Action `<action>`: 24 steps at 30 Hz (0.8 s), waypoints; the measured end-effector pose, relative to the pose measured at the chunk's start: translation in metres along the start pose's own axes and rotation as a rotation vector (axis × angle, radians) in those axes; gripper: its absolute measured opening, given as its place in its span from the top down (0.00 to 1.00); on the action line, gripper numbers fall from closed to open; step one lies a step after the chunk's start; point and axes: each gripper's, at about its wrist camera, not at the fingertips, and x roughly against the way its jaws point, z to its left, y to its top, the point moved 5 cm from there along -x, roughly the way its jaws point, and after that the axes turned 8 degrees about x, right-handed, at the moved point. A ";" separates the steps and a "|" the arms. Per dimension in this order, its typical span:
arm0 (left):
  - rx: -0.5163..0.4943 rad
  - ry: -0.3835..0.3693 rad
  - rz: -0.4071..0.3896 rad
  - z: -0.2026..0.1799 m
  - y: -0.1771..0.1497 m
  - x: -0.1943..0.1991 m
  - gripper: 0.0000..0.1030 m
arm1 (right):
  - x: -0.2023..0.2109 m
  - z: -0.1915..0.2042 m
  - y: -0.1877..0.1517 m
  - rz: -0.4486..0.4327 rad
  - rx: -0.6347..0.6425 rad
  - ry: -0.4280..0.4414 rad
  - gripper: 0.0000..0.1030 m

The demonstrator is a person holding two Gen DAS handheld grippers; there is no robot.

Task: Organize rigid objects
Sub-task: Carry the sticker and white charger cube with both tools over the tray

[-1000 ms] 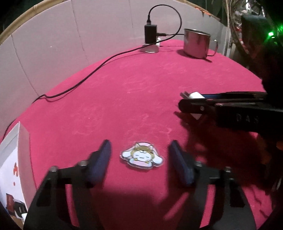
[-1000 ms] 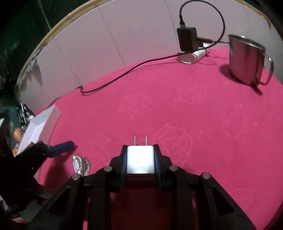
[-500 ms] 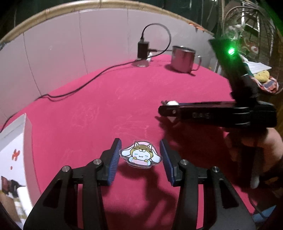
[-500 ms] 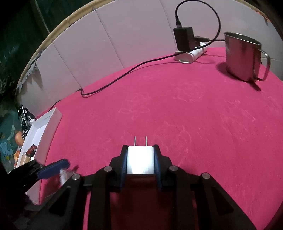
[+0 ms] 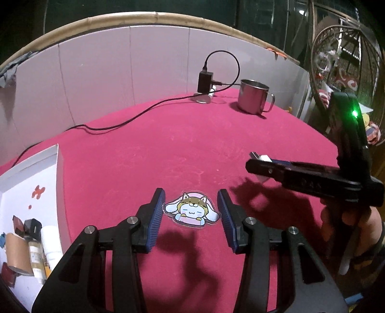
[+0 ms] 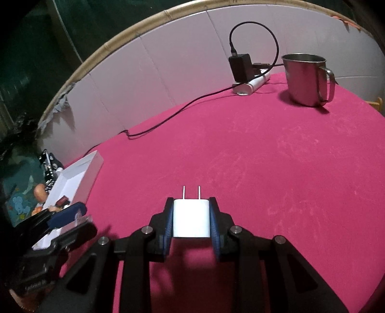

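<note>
A steel mug [image 6: 305, 78] stands at the far right of the magenta tablecloth [image 6: 276, 168], handle turned right. Just left of it, a black charger [image 6: 241, 67] is plugged into a white power strip [image 6: 252, 83] (its thin lead loops overhead and back). A black cable [image 5: 134, 118] trails from the strip leftward across the cloth. White wall panels [image 5: 120, 67], capped by a bamboo rail [image 5: 134, 20], curve behind everything.
</note>
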 end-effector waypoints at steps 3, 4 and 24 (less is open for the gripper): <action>0.002 -0.011 -0.007 -0.001 0.000 0.003 0.57 | 0.005 0.004 -0.001 -0.005 0.005 0.010 0.75; 0.002 -0.013 -0.010 -0.001 0.000 0.004 0.57 | 0.006 0.006 -0.001 -0.006 0.009 0.010 0.75; 0.033 -0.019 -0.116 0.011 0.012 0.049 0.57 | 0.028 0.048 0.017 -0.067 0.095 0.052 0.75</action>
